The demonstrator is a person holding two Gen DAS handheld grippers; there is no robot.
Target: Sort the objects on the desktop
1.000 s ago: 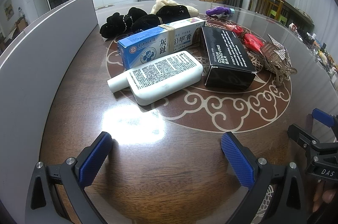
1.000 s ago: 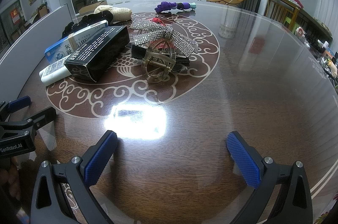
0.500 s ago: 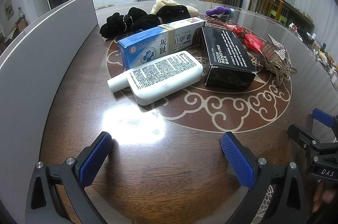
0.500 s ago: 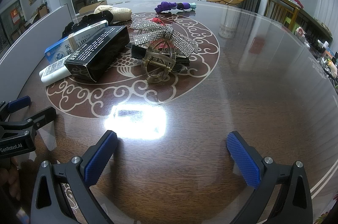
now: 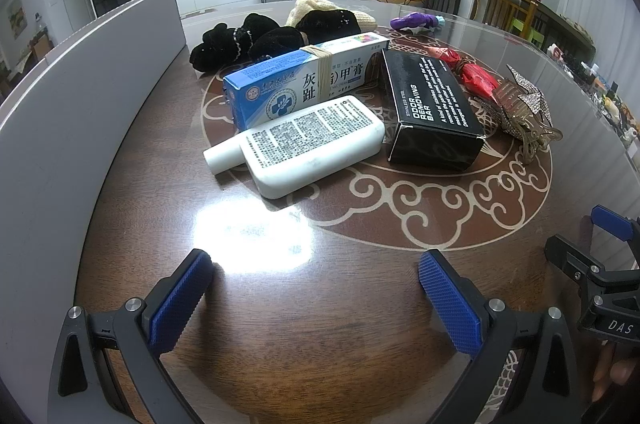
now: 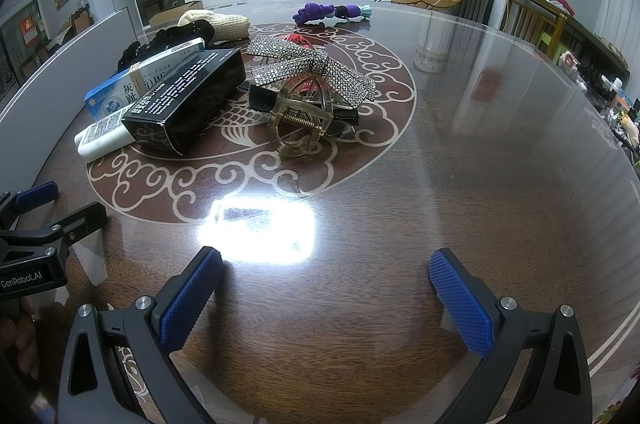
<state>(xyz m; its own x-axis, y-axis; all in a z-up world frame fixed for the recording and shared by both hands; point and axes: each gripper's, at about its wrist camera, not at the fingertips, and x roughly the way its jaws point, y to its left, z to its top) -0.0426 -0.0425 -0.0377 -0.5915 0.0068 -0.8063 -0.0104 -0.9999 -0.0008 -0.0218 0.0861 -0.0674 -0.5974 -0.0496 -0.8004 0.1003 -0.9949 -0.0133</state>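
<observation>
A white bottle (image 5: 304, 144) lies on its side in front of a blue-and-white ointment box (image 5: 304, 80) and beside a black box (image 5: 430, 104). Further right lie a clear claw hair clip (image 6: 302, 122), a rhinestone bow (image 6: 312, 72) and a red wrapped item (image 5: 468, 68). Black hair scrunchies (image 5: 240, 42), a cream knitted piece (image 6: 224, 22) and a purple toy (image 6: 332, 12) lie at the back. My left gripper (image 5: 314, 282) is open, low over bare wood short of the bottle. My right gripper (image 6: 326, 278) is open too, short of the clip, holding nothing.
A tall grey panel (image 5: 60, 104) curves along the left side of the round glass-topped table (image 6: 500, 164). A bright light glare sits on the wood ahead of both grippers. Bare tabletop spreads to the right. Chairs and a TV cabinet stand beyond the table.
</observation>
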